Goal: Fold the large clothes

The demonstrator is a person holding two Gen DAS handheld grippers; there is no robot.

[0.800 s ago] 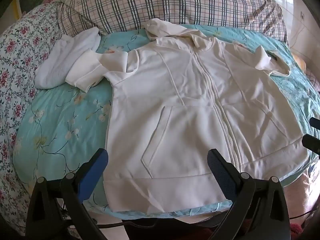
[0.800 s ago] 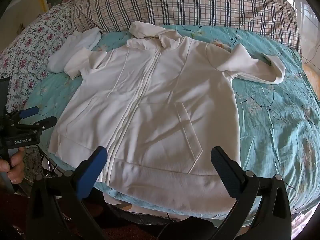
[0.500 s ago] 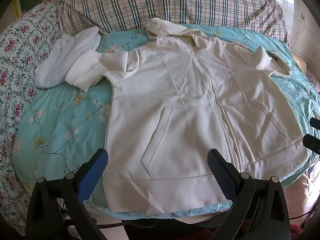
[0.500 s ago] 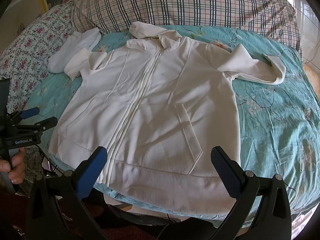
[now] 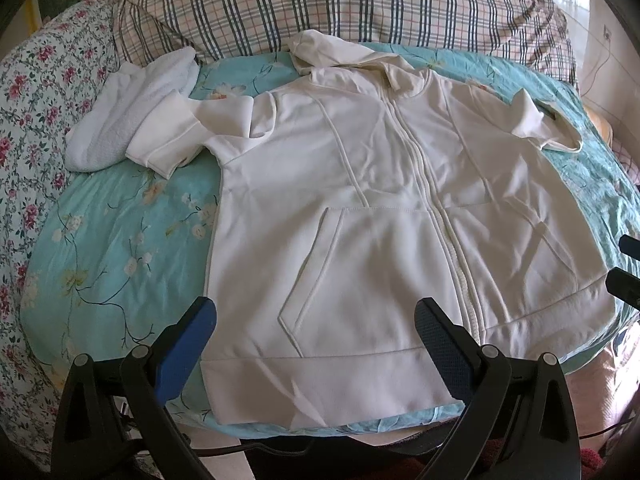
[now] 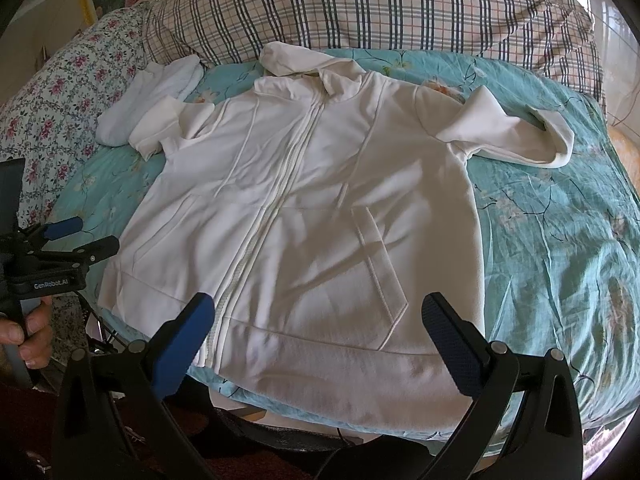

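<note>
A cream zip-up hoodie (image 5: pixel 360 216) lies spread face up on a teal flowered bedspread (image 5: pixel 116 240), hood toward the plaid pillows (image 5: pixel 340 4) at the far side, hem at the near edge of the bed. Its short left sleeve (image 5: pixel 168 140) is bunched against a folded white towel (image 5: pixel 120 120), and the right sleeve (image 6: pixel 508 132) stretches out across the bedspread. Compared with a moment ago almost nothing has moved: the cloth keeps the same creases and both tools hang in the same spots above the hem. The left gripper (image 5: pixel 316 344) is spread wide with nothing between its blue pads, hovering over the near left part of the hem. The right gripper (image 6: pixel 320 340) is equally wide and empty over the near right part; in its view a hand (image 6: pixel 28 332) can be seen holding the other tool's handle. To my eye the folding has not begun; this looks like a pause to line up before reaching for a sleeve or side edge.
</note>
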